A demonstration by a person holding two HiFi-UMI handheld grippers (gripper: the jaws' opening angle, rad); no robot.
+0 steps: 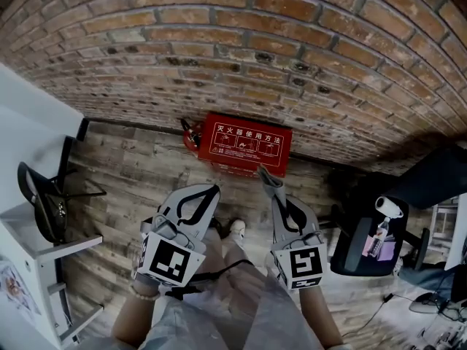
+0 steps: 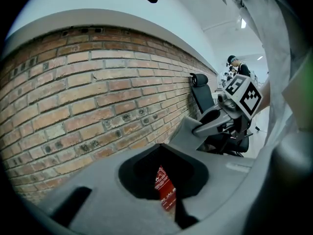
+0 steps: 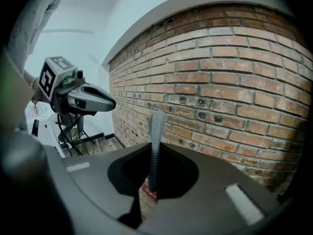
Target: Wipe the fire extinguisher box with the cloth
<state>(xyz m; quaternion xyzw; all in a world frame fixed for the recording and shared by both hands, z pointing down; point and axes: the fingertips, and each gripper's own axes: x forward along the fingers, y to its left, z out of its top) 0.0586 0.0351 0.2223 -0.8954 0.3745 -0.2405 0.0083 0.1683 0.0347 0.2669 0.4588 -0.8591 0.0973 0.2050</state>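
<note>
- On the far left we see a black chair (image 1: 44, 199) beside white shelving, standing on the wooden floor (image 1: 131, 168).
- Our left tool (image 1: 212, 189) hangs over the floor with its jaws closed together, gripping nothing.
- The red fire extinguisher box (image 1: 244, 143) sits on the floor against the brick wall (image 1: 255, 42), just ahead of both tools.
- Our right tool (image 1: 274, 189) is clenched on the grey cloth (image 1: 268, 175), which sticks up from the jaws near the box's front edge.

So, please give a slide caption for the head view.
Right gripper holds a grey cloth near the red fire extinguisher box at a brick wall.
</note>
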